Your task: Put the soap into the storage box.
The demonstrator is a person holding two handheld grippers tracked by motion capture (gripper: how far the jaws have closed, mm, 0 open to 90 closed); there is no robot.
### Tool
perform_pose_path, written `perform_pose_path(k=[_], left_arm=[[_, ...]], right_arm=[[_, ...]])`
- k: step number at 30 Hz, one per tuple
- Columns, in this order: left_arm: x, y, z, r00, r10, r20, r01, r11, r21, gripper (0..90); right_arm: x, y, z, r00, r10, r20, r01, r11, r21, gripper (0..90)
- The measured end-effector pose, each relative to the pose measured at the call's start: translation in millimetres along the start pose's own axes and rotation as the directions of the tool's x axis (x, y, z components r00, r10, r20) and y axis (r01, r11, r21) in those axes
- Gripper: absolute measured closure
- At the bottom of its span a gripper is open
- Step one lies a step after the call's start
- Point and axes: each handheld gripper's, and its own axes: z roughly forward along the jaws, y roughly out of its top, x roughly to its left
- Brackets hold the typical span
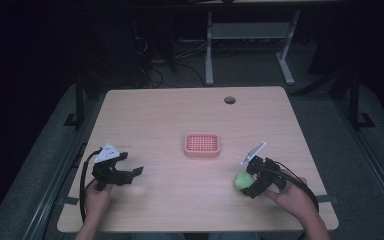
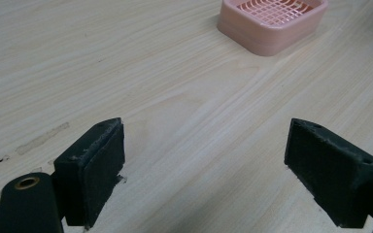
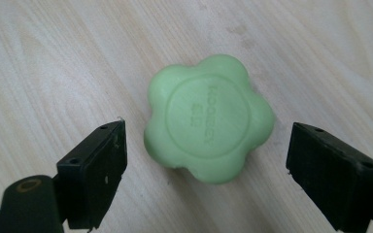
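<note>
A green flower-shaped soap (image 3: 209, 119) lies flat on the wooden table (image 1: 170, 115), near its front right (image 1: 241, 180). My right gripper (image 1: 246, 183) is open, its two black jaws standing on either side of the soap without touching it; in the right gripper view the gripper (image 3: 206, 162) straddles the soap's near half. A pink slotted soap dish (image 1: 201, 145) sits at the table's middle, and I see it ahead and to the right in the left gripper view (image 2: 272, 22). My left gripper (image 1: 132, 167) is open over bare wood at the front left (image 2: 204, 160).
A round cable hole (image 1: 229, 100) sits near the table's far edge. Behind the table stand a white desk frame (image 1: 250, 40) and loose cables on the dark floor. Bare wood lies between the two grippers.
</note>
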Motion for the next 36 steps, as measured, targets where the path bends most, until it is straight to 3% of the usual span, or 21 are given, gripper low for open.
perform_pose_path(k=[6, 16, 36], left_arm=[[0.1, 0.5, 0.1, 1.0, 0.005, 0.002, -0.005, 1.0, -0.003, 14.4], [0.8, 0.5, -0.1, 1.0, 0.006, -0.001, -0.006, 1.0, -0.006, 14.4], [0.6, 0.8, 0.7, 0.9999, -0.012, 0.002, 0.012, 0.9999, -0.011, 14.4]], right_arm=[[1.2, 9.1, 8.9, 0.9998, -0.021, 0.007, 0.021, 0.998, 0.052, 14.6], [-1.8, 16.1, 20.4, 0.9998, -0.006, 0.021, 0.003, 0.994, 0.108, 15.3], [3.1, 24.2, 24.5, 0.9994, -0.022, 0.027, 0.018, 0.987, 0.16, 24.8]])
